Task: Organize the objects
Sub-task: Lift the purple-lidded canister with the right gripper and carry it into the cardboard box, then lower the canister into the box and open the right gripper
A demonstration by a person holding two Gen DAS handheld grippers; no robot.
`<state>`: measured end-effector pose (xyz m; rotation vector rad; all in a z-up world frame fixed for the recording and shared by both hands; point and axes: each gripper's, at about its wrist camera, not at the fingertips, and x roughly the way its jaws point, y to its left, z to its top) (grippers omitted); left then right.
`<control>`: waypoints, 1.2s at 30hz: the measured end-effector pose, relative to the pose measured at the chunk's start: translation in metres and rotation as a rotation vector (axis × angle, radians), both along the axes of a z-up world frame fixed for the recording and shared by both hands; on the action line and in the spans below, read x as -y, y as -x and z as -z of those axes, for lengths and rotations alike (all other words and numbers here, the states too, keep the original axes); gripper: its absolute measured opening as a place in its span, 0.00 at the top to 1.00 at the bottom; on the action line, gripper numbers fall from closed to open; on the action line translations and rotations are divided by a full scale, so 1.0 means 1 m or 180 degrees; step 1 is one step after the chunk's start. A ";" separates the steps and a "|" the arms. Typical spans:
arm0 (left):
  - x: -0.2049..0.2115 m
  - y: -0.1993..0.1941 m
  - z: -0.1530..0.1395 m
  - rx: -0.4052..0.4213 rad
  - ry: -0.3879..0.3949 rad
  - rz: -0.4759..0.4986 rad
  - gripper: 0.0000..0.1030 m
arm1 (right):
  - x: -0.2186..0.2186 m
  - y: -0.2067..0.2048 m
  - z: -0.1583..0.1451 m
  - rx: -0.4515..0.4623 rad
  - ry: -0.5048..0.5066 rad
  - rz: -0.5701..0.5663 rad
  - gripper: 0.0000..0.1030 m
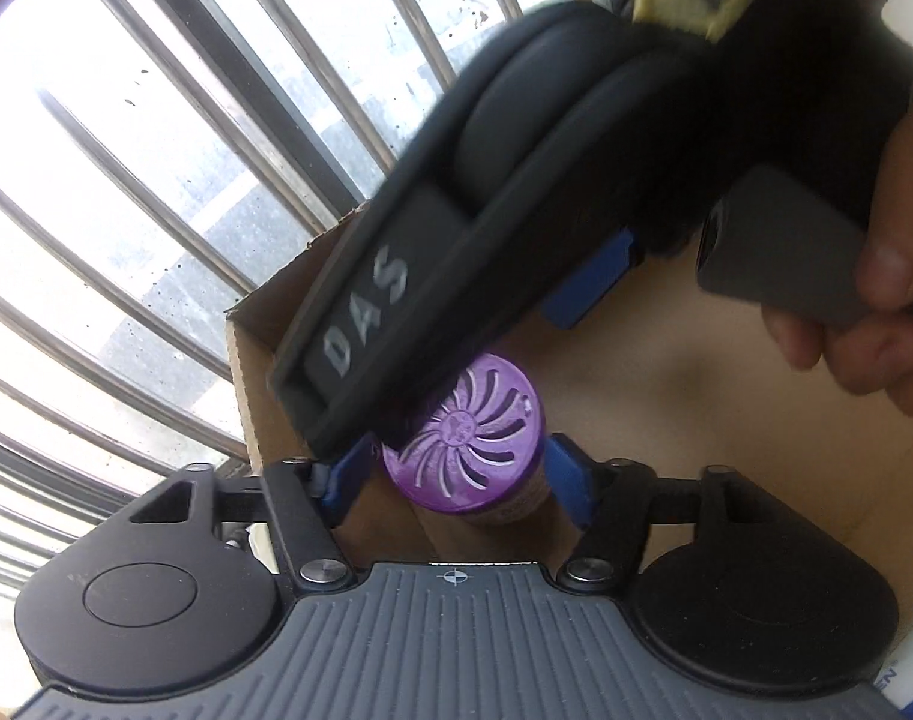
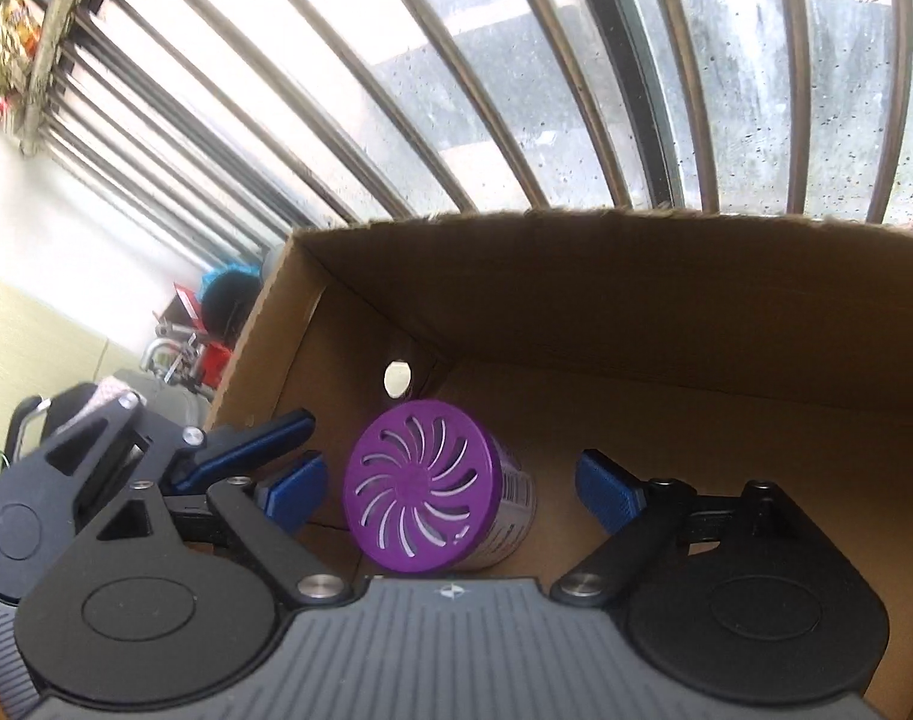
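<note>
I am at the placing step: the purple canister [image 2: 438, 489] lies on its side inside the cardboard box [image 2: 636, 300], low in the centre of the right wrist frame, its slotted swirl lid facing the camera and a small round hole in the box wall just above it.

My right gripper [image 2: 450, 489] has its blue fingers [image 2: 603, 489] spread wide, one on each side of the canister with clear gaps, so nothing is pinched; I judge the canister released and resting on the box floor.

In the left wrist view the same canister [image 1: 468, 438] sits low in the centre, between the blue pads of my left gripper [image 1: 456, 474]. The right-hand pad [image 1: 567, 474] looks to be touching or just beside the canister's side, but the left-hand one is half hidden behind the right gripper's black body crossing the frame, so I cannot tell whether this gripper is pinching.

A hand [image 1: 864, 312] holds the right gripper's handle at the right edge.

Next, I think both grippers must back out of the box without knocking the canister, which could roll.
</note>
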<state>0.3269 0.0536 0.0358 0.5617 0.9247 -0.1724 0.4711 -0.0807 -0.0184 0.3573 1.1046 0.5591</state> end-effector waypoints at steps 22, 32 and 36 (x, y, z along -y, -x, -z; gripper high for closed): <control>-0.010 0.018 -0.021 0.0137 0.0011 -0.0126 0.76 | 0.030 0.019 0.014 -0.0088 -0.0174 -0.0030 0.57; -0.013 0.111 -0.075 0.0451 0.0090 -0.0186 0.55 | 0.052 0.061 -0.025 0.0186 -0.0238 0.0209 0.56; -0.018 0.134 -0.115 0.0680 0.0184 -0.0265 0.50 | 0.057 0.091 -0.045 0.0329 -0.0161 0.0289 0.55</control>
